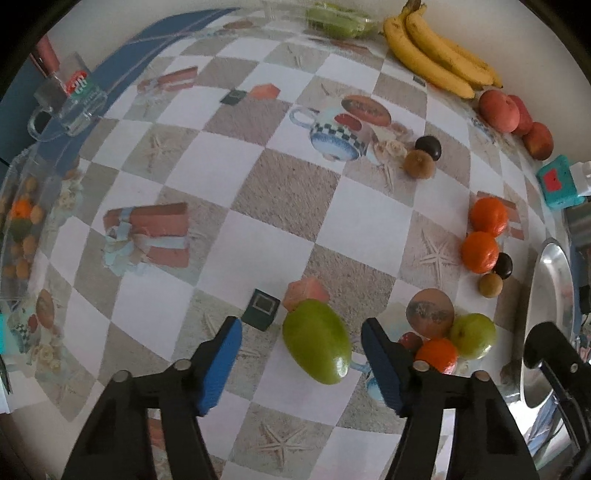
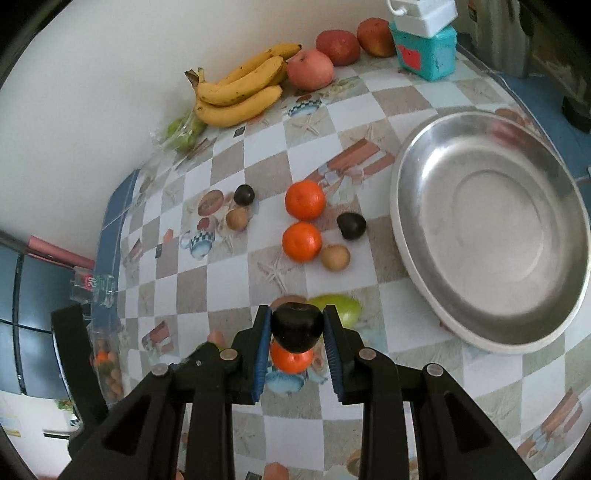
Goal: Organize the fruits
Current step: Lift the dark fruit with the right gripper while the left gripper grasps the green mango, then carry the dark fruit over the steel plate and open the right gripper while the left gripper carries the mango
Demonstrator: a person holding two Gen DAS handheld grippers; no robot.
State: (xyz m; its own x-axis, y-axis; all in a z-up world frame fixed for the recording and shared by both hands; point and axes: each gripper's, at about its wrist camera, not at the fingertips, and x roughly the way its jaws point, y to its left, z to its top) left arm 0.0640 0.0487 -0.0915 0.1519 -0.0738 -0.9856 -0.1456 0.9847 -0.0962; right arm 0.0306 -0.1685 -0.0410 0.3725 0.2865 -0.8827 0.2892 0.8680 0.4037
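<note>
My left gripper [image 1: 301, 334] is open, its blue-padded fingers on either side of a green mango [image 1: 317, 341] lying on the checkered tablecloth. My right gripper [image 2: 296, 325] is shut on a dark plum [image 2: 297, 326], held above an orange [image 2: 291, 360] and beside a green fruit [image 2: 341, 308]. Two oranges [image 2: 303, 218], another dark plum [image 2: 351, 225] and a brown kiwi [image 2: 334, 257] lie mid-table. Bananas [image 2: 240, 92] and red apples [image 2: 310, 70] sit by the wall. A steel plate [image 2: 491, 229] stands at the right.
A teal box [image 2: 424, 50] stands at the back right. A second plum and kiwi pair [image 1: 423, 155] lies mid-table. A bag of green fruit [image 1: 340, 18] lies by the wall. A glass mug [image 1: 70, 99] and a clear container [image 1: 22, 221] stand at the left edge.
</note>
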